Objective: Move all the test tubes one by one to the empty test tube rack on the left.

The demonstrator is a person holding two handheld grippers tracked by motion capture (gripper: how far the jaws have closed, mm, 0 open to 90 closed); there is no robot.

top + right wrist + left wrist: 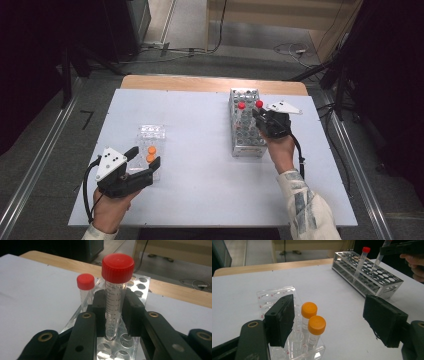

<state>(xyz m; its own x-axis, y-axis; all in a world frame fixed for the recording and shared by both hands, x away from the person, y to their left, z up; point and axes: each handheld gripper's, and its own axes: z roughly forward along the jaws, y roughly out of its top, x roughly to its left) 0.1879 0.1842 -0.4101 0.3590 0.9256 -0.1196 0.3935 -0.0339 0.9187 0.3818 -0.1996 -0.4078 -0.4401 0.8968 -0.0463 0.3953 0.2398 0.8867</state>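
Above the metal rack [246,131], the right gripper [113,315] has its jaws closed on a red-capped tube [115,297]. Lift it straight up so the tip leaves the hole cleanly. The left gripper [332,322] waits with jaws wide around the clear rack [277,297].

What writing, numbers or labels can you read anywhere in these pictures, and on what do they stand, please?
"13", "12", "11", "10": the graduation scale on the red-capped tube clamped in the right gripper; the lower figures are too blurred to read.
Red marks beside the holes of the clear rack: too small to read.
Faint print on the orange-capped tubes: blurred, unreadable.
The metal rack bears no writing that I can make out.
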